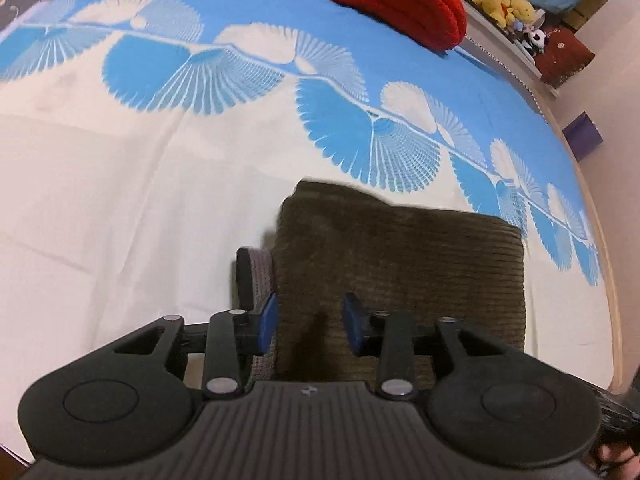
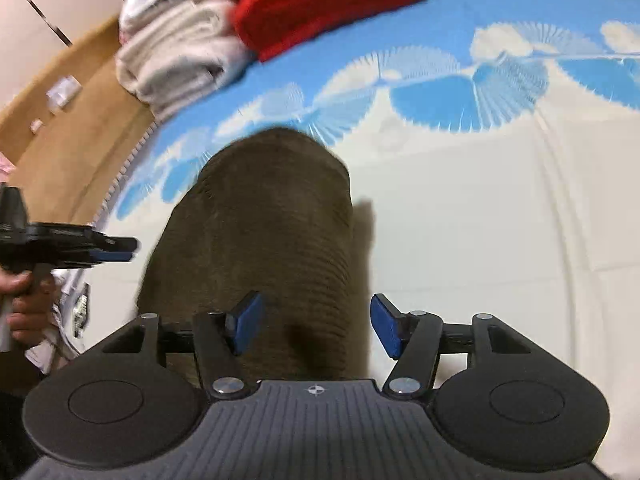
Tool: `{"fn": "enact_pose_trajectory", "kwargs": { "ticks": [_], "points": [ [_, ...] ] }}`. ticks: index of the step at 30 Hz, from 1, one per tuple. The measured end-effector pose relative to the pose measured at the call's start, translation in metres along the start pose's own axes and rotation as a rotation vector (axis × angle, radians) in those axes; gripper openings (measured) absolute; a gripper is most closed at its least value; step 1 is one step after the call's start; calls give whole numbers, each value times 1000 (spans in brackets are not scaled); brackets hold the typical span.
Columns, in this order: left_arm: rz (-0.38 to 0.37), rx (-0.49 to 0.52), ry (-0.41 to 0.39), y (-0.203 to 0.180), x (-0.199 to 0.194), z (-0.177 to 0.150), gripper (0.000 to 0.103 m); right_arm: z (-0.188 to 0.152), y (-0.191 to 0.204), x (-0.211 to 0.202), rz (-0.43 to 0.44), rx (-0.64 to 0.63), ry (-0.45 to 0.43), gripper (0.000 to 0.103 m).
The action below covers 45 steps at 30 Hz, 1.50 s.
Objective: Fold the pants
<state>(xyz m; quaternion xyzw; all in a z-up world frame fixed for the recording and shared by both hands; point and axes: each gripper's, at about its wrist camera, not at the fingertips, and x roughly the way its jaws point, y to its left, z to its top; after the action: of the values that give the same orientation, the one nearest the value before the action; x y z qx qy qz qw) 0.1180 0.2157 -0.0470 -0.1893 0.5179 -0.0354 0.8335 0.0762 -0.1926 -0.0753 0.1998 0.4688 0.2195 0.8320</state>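
Observation:
The brown corduroy pants (image 1: 400,264) lie folded into a compact bundle on the blue and white bedsheet (image 1: 120,200). A grey waistband piece (image 1: 262,276) sticks out at the bundle's left side. My left gripper (image 1: 310,322) is open just above the near edge of the bundle, holding nothing. In the right wrist view the pants (image 2: 260,232) lie straight ahead. My right gripper (image 2: 314,328) is open over their near right edge, empty. The left gripper also shows in the right wrist view (image 2: 116,250), at the left, held by a hand.
A red folded blanket (image 1: 380,0) lies at the far end of the bed, with white folded towels (image 2: 176,56) beside it. Stuffed toys (image 1: 504,4) sit on a shelf past the bed's right edge. A wooden floor (image 2: 60,140) lies left of the bed.

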Motion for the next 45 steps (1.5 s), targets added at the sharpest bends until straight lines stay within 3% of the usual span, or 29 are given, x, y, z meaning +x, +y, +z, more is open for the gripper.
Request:
{"fn": "enact_pose_trajectory", "kwargs": {
  "ticks": [1, 6, 9, 13, 14, 15, 16, 17, 19, 21, 24, 27, 28, 30, 32, 33, 35, 37, 39, 40, 41, 42, 43, 45],
  "points": [
    [4, -1, 10, 2, 2, -1, 67, -1, 3, 6, -19, 4, 11, 67],
    [25, -19, 43, 13, 22, -4, 84, -2, 10, 34, -40, 80, 70, 78],
    [-15, -100, 84, 23, 42, -9, 84, -3, 13, 49, -41, 95, 95, 84],
    [-53, -132, 149, 25, 64, -14, 85, -5, 15, 65, -34, 113, 134, 84],
    [-44, -123, 150, 24, 68, -15, 85, -5, 16, 69, -30, 118, 140, 79],
    [-42, -108, 149, 21, 71, -15, 82, -5, 17, 70, -24, 118, 141, 66],
    [-40, -93, 144, 18, 71, -14, 71, -5, 20, 70, -26, 107, 140, 62],
    [-35, -80, 131, 15, 69, -12, 62, -3, 23, 68, -31, 94, 134, 52],
    [-57, -89, 114, 11, 62, -7, 33, 2, 29, 61, -15, 77, 103, 38],
    [-110, -67, 53, -1, 45, -1, 30, 11, 38, 44, -8, 47, 29, 31],
    [-188, -25, -46, -21, 23, 6, 31, 28, 47, 6, 10, 21, -106, 30],
    [-252, -3, -83, -37, 24, 10, 33, 38, 39, -27, 25, 7, -199, 31],
    [-245, 14, -84, -43, 29, 10, 37, 40, 33, -33, 17, -5, -215, 32],
    [-132, 63, -54, -56, 45, 7, 45, 44, 16, -29, -21, 0, -194, 44],
    [65, 159, -58, -73, 54, 3, 43, 42, -6, -11, -159, 40, -117, 54],
    [105, 187, -84, -79, 51, 3, 43, 38, -18, -1, -277, 74, -71, 52],
    [75, 216, -126, -89, 39, 2, 43, 30, -35, -1, -343, 137, -53, 50],
    [-27, 233, -131, -96, 30, -1, 43, 29, -38, -10, -305, 164, -84, 49],
    [-116, 305, -60, -105, 36, -14, 43, 31, -25, -16, -255, 72, -121, 49],
    [-117, 348, 10, -108, 47, -21, 40, 32, -16, -16, -235, 11, -129, 49],
    [-59, 404, 109, -109, 66, -33, 36, 33, -10, -12, -218, -32, -114, 49],
    [16, 462, 163, -109, 81, -44, 22, 31, -8, -2, -213, -58, -64, 47],
    [63, 524, 174, -110, 89, -54, 20, 28, -9, 9, -228, -65, -2, 46],
    [64, 514, 170, -112, 85, -53, 20, 20, -19, 30, -256, -38, 101, 59]
  ]
}}
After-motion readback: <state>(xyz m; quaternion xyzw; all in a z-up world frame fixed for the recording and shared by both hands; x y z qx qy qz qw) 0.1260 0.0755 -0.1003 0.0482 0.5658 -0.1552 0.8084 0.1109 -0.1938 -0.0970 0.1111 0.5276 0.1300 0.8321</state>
